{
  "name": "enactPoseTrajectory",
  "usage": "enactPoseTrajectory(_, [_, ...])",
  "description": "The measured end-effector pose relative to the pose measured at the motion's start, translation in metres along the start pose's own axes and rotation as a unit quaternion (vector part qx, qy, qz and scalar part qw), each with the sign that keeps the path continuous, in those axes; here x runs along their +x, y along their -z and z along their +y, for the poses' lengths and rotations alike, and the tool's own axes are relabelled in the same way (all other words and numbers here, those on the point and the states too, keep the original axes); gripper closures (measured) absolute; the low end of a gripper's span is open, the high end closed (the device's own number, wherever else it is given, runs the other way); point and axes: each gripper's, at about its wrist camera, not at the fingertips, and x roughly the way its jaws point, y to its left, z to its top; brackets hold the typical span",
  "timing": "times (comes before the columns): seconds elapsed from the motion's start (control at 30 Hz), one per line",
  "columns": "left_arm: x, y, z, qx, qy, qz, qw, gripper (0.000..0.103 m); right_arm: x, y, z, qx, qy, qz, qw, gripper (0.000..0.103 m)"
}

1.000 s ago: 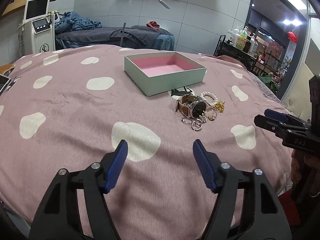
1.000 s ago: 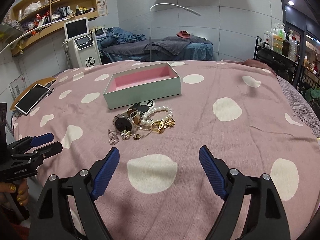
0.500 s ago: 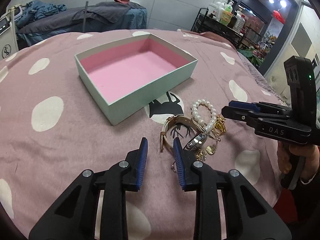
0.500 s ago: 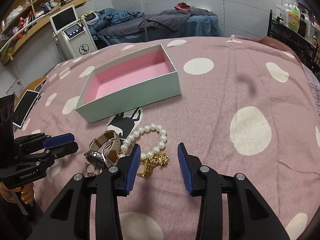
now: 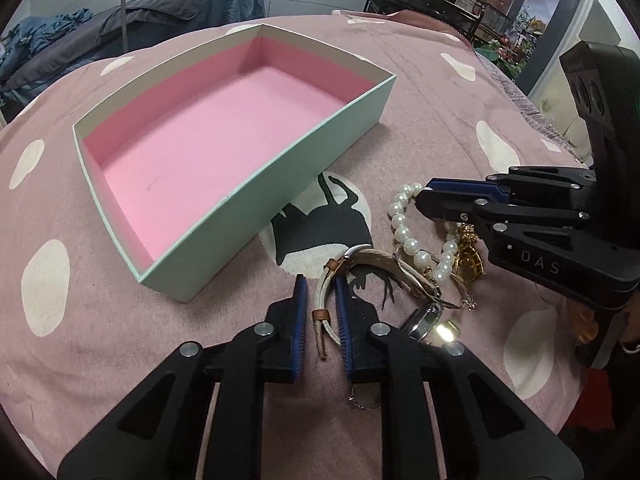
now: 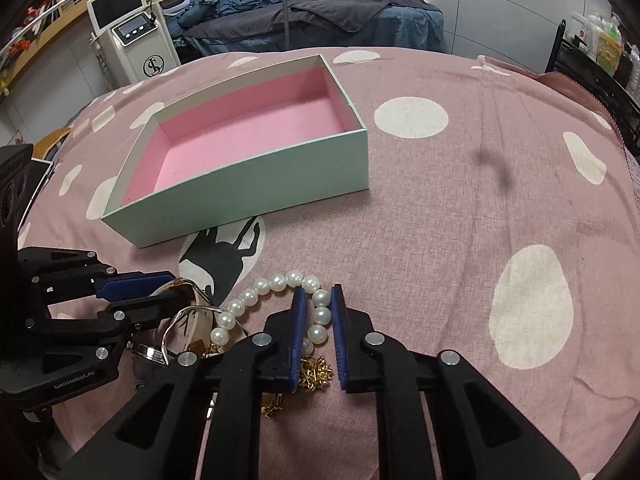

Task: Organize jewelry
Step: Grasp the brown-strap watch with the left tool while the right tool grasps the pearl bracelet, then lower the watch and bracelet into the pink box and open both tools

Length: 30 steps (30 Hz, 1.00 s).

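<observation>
Left gripper is pinched nearly closed around the pale leather watch strap, just in front of the mint-green box with pink lining on the pink polka-dot cloth. Right wrist view: right gripper is narrowed tight onto the white pearl bracelet, beside gold chain jewelry.

- 1 open box, pink lining
- 1 pearl bracelet
- 1 watch with pale strap
- 1 gold chain piece
- 2 grippers: left gripper, right gripper
- small rings: count unclear
</observation>
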Motion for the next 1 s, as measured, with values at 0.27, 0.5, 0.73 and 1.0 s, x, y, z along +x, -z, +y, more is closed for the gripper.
enactPoseTrajectory(0.27, [-0.017,0.005,-0.013,0.024,-0.053,-0.046,0.9973,0.095,-0.018,0.004,0.006,-0.027,-0.018,-0.047,0.998,0.094])
enactPoseTrajectory(0.5, [-0.050,0.009,-0.023,0.060,-0.104,-0.083,0.9893,0.095,-0.058,-0.002,0.017,-0.061,-0.049,-0.099,0.992,0.094])
enactPoseTrajectory(0.73, [-0.072,0.008,-0.010,0.048,-0.111,-0.101,0.9874,0.095,-0.087,-0.011,0.023,-0.067,-0.059,-0.133,0.987,0.094])
enactPoseTrajectory(1.0, [-0.087,-0.039,0.025,-0.009,-0.112,-0.138,0.9840,0.095,-0.096,-0.053,0.026,-0.050,-0.078,-0.167,0.982,0.094])
